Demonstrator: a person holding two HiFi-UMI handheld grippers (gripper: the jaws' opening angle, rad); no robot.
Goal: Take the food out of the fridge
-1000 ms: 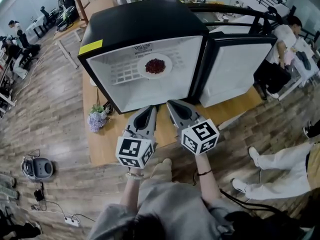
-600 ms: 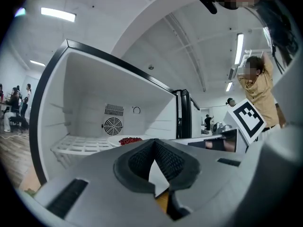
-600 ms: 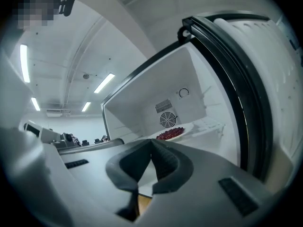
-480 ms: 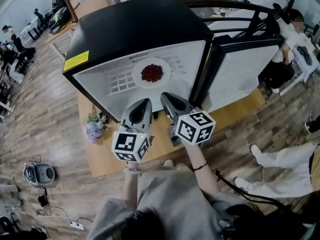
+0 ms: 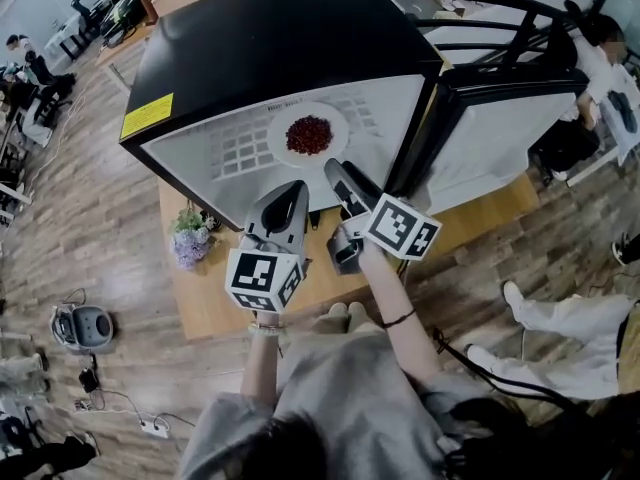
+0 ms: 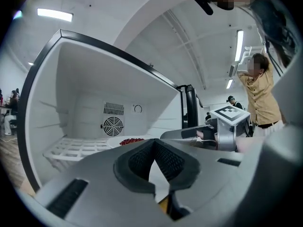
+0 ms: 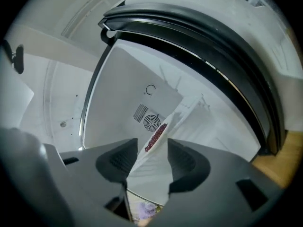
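Fridge (image 5: 280, 48) stands on a wooden table (image 5: 200, 288), door (image 5: 500, 128) swung open to the right. Food (image 5: 308, 135), a small red heap, sits on a white plate (image 5: 278, 140) lying flat on the white wire shelf (image 5: 235, 148), mid-fridge, in front of the round fan vent (image 6: 112, 126). Plate is round with no clear long axis.

Left gripper (image 5: 293, 190) is at the fridge's front edge, level, pointing in, jaws closed together on nothing. Right gripper (image 5: 335, 168) is just beside it, rolled on its side, jaws opening with nothing pressed between them; the plate shows through the gap, well apart. The door's hinge edge is close on its right.

Potted flowers (image 5: 188, 238) stand on the table left of the grippers. A person's legs (image 5: 560, 318) show at the right.
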